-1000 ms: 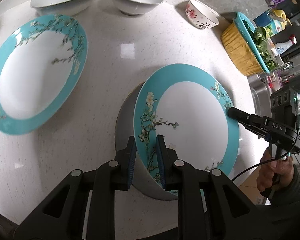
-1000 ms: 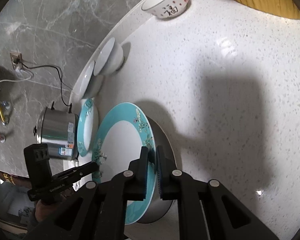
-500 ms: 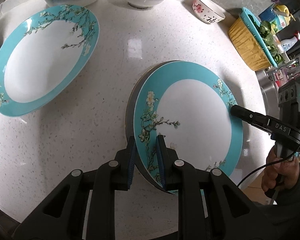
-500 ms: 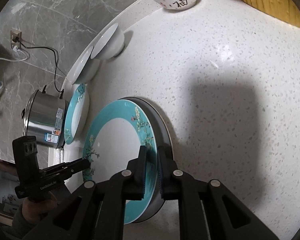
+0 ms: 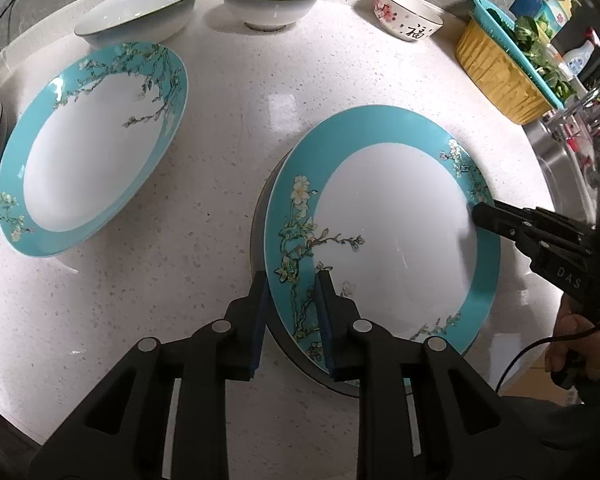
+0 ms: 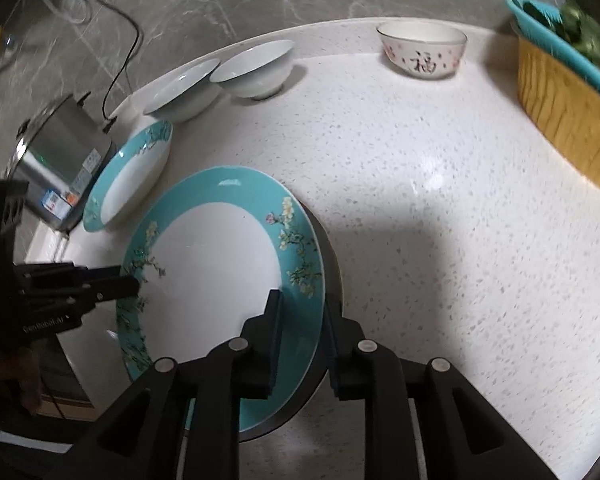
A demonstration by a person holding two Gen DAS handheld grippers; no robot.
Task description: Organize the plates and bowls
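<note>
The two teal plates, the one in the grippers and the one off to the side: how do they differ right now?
The held plate is gripped at opposite rims by the left gripper and right gripper; the side plate lies free on the counter. The held plate looks rounder, the side plate more oval. Both share a teal blossom rim around a white centre.

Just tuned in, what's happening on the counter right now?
Both grippers are on the same teal-rimmed plate: the left gripper straddles its near rim, the right gripper the opposite rim. The plate sits over a grey dish on the countertop. A second teal plate and three bowls lie apart, untouched.
</note>
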